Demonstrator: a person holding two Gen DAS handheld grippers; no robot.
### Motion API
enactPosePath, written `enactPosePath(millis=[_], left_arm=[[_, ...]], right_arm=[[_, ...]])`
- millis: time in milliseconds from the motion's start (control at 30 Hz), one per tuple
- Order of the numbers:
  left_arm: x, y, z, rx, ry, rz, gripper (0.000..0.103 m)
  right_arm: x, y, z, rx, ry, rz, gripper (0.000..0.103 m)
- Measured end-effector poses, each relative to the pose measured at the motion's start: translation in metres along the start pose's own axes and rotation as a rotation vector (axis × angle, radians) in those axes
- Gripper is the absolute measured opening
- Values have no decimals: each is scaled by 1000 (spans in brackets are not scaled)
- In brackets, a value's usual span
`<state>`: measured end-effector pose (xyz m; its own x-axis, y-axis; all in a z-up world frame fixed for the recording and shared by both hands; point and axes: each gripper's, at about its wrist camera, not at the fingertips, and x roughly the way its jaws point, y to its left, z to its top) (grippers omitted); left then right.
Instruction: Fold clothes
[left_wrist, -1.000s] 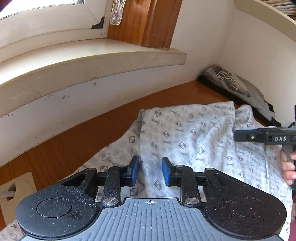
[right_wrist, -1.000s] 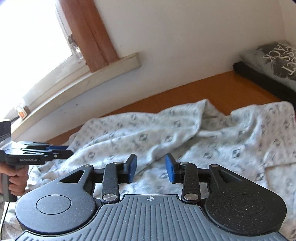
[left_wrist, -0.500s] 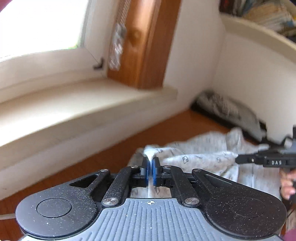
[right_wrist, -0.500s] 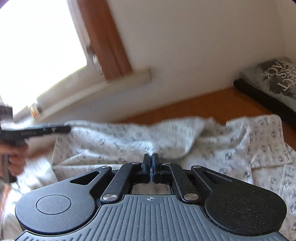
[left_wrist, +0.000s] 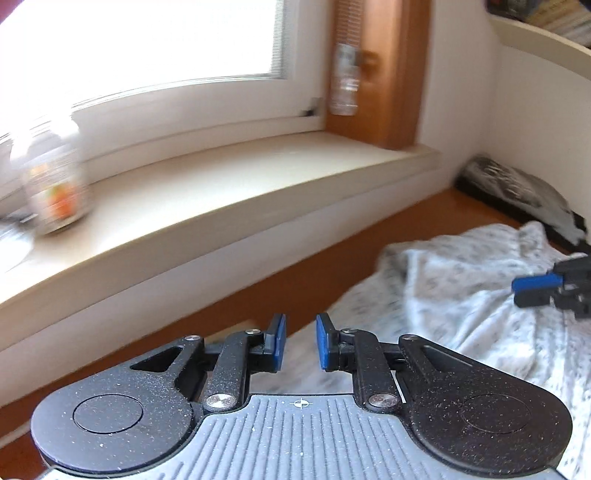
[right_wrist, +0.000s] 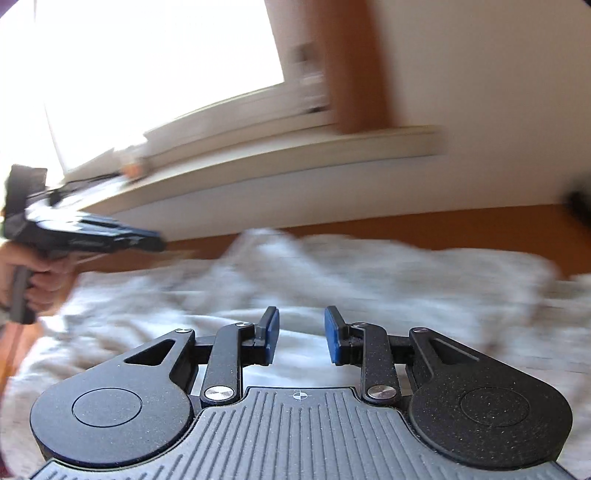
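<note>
Now, surface: wooden table (left_wrist: 424, 221), white patterned garment (left_wrist: 461, 295) crumpled at 3 o'clock.
Room: windowsill (left_wrist: 221, 192), jar (left_wrist: 55, 192) at 9 o'clock.
Left gripper (left_wrist: 300, 341): jaws parted, empty.
Right gripper (right_wrist: 301, 334): jaws parted, empty.

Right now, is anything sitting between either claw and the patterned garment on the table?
Nothing visible does. The left claw and the right claw are both open, with the patterned garment lying directly ahead of and below their tips. The jar is off on the windowsill, and the folded dark clothes lie beyond the garment.
</note>
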<state>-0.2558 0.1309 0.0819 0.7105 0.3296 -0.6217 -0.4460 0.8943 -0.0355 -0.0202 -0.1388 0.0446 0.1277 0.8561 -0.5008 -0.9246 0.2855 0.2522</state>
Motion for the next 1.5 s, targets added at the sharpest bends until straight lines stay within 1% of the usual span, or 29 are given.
enactPosePath(millis=[33, 100, 167, 200, 233, 300, 367, 400, 433, 467, 500, 633, 767, 833, 933, 1000, 1067, 1100, 1133, 1167, 1200, 1233, 1300, 1333, 1400, 1467, 1500], left_arm=[[-8, 7, -3, -11, -4, 11, 32], [-22, 18, -9, -29, -9, 21, 32], [-34, 25, -16, -49, -13, 21, 32], [-39, 28, -19, -60, -14, 20, 32], [-44, 30, -23, -69, -16, 19, 32], [-52, 32, -31, -78, -16, 17, 32], [-54, 31, -40, -91, -13, 2, 36], [-55, 30, -44, -97, -13, -4, 36], [-55, 28, -48, -101, -13, -8, 36], [-54, 27, -51, -107, -11, -12, 36], [-53, 26, -54, -116, -9, -18, 36], [-50, 16, -64, -141, 2, -63, 37], [-48, 2, -69, -114, 11, -99, 39], [-46, -4, -72, -104, 17, -104, 40], [-41, -9, -76, -91, 28, -103, 38], [-39, -11, -79, -79, 23, -95, 22], [-41, -13, -81, -63, 8, -87, 1], [-44, -14, -82, -61, 0, -94, 0], [-47, -15, -83, -59, -8, -102, 0], [-51, -17, -84, -54, -16, -108, 0], [-55, -19, -85, -46, -24, -112, 0], [-59, -22, -87, -37, -31, -114, 0], [-66, -25, -89, -31, -37, -127, 0], [-69, -26, -90, -30, -40, -135, 0], [-75, -30, -93, -26, -45, -146, 0], [-78, -32, -96, -24, -49, -150, 0], [-80, -32, -97, -25, -51, -151, 0]], right_arm=[[9, 10, 2, -9, 13, 45, 29], [29, 31, 7, -33, 51, 119, 29], [48, 50, 11, -56, 99, 166, 33], [56, 58, 12, -75, 117, 165, 38], [64, 66, 13, -95, 135, 164, 40], [70, 72, 14, -126, 157, 146, 41], [73, 73, 14, -134, 177, 137, 41], [74, 74, 15, -137, 187, 134, 35], [71, 73, 15, -132, 190, 146, 17], [66, 72, 15, -129, 199, 161, 9], [60, 73, 15, -136, 196, 161, 5], [28, 81, 12, -177, 196, 174, 2], [3, 98, 5, -251, 204, 192, 2], [-4, 103, 2, -269, 217, 209, 2], [-6, 109, -1, -304, 230, 197, 3], [-2, 108, 1, -290, 235, 191, 5], [4, 108, 9, -284, 227, 187, 7], [8, 110, 13, -280, 224, 188, 11], [14, 112, 17, -279, 224, 188, 20], [22, 114, 21, -292, 220, 182, 25], [29, 117, 25, -305, 218, 175, 34], [37, 120, 29, -316, 221, 162, 38], [57, 125, 35, -332, 247, 167, 40], [67, 127, 37, -341, 263, 173, 43], [84, 130, 39, -357, 303, 166, 45], [96, 133, 39, -358, 331, 193, 45], [101, 134, 39, -362, 342, 215, 48]])
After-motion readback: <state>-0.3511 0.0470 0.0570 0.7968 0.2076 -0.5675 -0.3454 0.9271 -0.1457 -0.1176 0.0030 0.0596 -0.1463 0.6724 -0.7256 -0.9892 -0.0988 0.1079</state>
